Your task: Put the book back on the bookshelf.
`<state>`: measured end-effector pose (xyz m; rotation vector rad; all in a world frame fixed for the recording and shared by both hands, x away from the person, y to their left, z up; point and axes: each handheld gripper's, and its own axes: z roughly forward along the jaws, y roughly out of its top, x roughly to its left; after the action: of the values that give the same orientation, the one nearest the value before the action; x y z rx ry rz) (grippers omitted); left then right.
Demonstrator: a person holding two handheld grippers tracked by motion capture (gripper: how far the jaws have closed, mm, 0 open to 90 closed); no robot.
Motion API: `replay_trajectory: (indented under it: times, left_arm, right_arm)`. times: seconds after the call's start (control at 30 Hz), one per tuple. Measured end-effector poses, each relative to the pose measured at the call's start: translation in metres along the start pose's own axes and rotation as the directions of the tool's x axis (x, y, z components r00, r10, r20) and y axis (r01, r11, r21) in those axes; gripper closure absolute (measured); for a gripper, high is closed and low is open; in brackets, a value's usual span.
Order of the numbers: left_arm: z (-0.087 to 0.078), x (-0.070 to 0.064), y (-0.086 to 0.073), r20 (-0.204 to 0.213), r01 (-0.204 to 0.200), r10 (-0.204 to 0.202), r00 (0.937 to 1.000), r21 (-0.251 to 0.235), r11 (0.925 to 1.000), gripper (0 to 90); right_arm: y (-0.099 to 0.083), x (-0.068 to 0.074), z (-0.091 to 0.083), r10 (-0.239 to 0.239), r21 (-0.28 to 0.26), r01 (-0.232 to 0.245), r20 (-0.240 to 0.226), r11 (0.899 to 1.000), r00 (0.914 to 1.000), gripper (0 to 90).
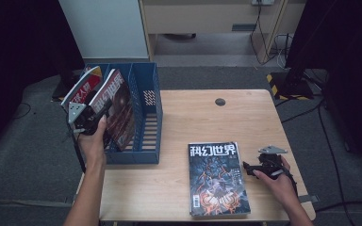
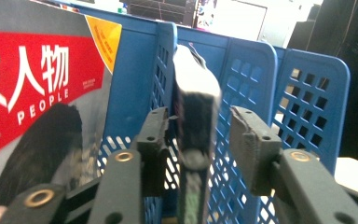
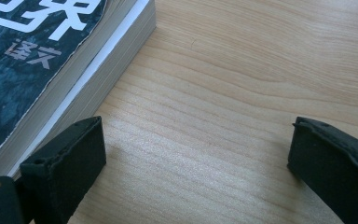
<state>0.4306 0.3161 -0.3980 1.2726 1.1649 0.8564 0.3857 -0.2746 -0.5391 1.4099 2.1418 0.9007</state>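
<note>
Left tongs (image 2: 198,140) straddle the magazine (image 1: 118,110) spine at frame's left, jaws not quite closed; it looks thin, floppy. Right tongs (image 3: 196,163) spread wide on the counter (image 1: 193,117).

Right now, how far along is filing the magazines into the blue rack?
One red-cover magazine already stands in the blue file rack. The left gripper straddles a second magazine being set into the rack, jaws apart. Left: the stack of magazines flat on the table, beside the open right gripper.
</note>
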Motion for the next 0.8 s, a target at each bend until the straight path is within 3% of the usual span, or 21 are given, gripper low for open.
replay_trajectory:
  times: [0.1,0.2,0.5,0.8]
  left_arm:
    - [-0.006,-0.002,-0.002,0.001,-0.012,0.012,0.9999,0.01,0.9999,53.3]
    - [-0.015,-0.004,-0.002,-0.031,-0.029,0.03,0.9991,0.023,0.9993,51.0]
    - [-0.039,-0.005,-0.019,-0.018,-0.048,0.049,0.9986,0.067,0.9966,48.4]
    - [-0.057,-0.003,-0.032,-0.024,-0.068,0.071,0.9972,0.08,0.9945,46.0]
  right_arm:
    - [0.0,0.0,0.0,-0.006,-0.002,0.006,-0.002,1.0,1.0,4.1]
    - [0.0,-0.001,0.0,-0.007,0.0,0.007,-0.003,1.0,1.0,3.9]
    - [0.0,0.0,0.0,-0.004,-0.001,0.004,-0.003,1.0,1.0,3.9]
    - [0.0,0.0,0.001,-0.005,0.001,0.005,0.0,1.0,1.0,3.5]
